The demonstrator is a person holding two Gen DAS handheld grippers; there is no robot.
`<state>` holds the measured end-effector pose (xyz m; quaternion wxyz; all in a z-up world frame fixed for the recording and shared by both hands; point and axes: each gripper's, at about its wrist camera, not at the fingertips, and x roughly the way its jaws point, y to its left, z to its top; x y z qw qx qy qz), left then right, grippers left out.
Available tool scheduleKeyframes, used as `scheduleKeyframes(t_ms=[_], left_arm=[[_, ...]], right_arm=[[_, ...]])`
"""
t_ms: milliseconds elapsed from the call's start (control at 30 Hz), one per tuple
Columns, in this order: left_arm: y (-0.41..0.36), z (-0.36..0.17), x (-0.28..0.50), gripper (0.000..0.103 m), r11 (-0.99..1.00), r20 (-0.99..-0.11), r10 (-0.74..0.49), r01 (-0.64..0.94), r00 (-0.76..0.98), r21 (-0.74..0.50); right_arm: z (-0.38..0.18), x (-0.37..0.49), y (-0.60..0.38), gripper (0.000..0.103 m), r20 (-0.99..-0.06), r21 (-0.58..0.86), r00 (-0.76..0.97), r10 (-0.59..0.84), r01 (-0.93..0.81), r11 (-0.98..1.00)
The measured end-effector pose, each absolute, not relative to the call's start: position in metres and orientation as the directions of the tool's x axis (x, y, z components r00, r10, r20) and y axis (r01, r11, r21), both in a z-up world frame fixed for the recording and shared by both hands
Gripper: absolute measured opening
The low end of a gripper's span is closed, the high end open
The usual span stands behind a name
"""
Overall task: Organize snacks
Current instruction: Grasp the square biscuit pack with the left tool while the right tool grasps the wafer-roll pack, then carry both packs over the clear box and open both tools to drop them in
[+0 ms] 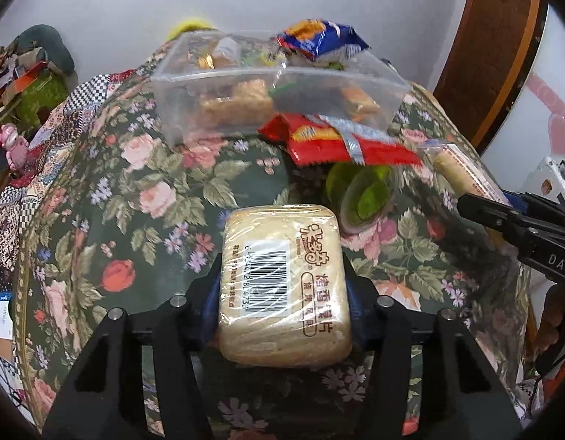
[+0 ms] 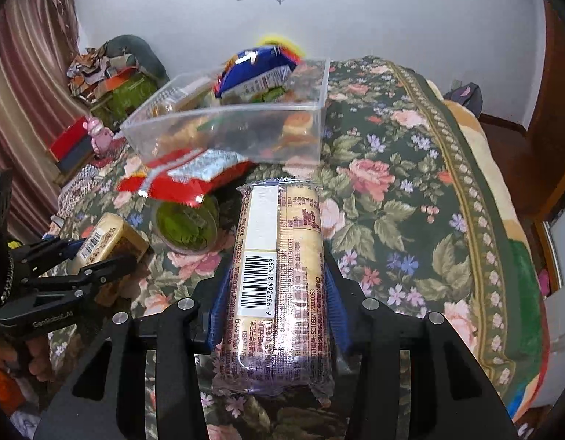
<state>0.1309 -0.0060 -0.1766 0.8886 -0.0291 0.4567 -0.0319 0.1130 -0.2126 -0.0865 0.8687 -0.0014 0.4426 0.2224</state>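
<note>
My left gripper (image 1: 284, 286) is shut on a beige wrapped bun-slice packet (image 1: 284, 289) with a barcode, held above the floral cloth. It also shows in the right wrist view (image 2: 106, 245). My right gripper (image 2: 279, 304) is shut on a long cracker pack (image 2: 279, 278) with a barcode; that pack shows at the right of the left wrist view (image 1: 466, 172). Ahead stands a clear plastic box (image 1: 216, 102) holding several snacks, with a blue bag (image 1: 319, 38) sticking out on top. A red snack bag (image 1: 337, 139) lies just in front of the box, over a green jelly cup (image 1: 367, 198).
The floral cloth (image 2: 411, 201) covers the whole table, with its bare part to the right of the box. Clutter and a pink toy (image 1: 14, 143) lie beyond the left edge. A wooden door (image 1: 491, 47) stands at the right.
</note>
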Motion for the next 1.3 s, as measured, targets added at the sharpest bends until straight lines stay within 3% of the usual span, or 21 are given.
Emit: scheduleKeyframes(t_ms=[667, 1300], left_arm=[[0.015, -0.089, 0.19, 0.055, 0.994, -0.687, -0.098, 0.036, 0.72, -0.104], [0.015, -0.111, 0.299, 0.055, 0.994, -0.716, -0.103, 0.042, 0.69, -0.102]], right_arm=[[-0.044, 0.179, -0.198, 0.043, -0.696, 0.176, 0.602, 0.391, -0.385, 0.906], [-0.061, 0.264, -0.168, 0.043, -0.723, 0.153, 0.597, 0.348, -0.353, 0.923]])
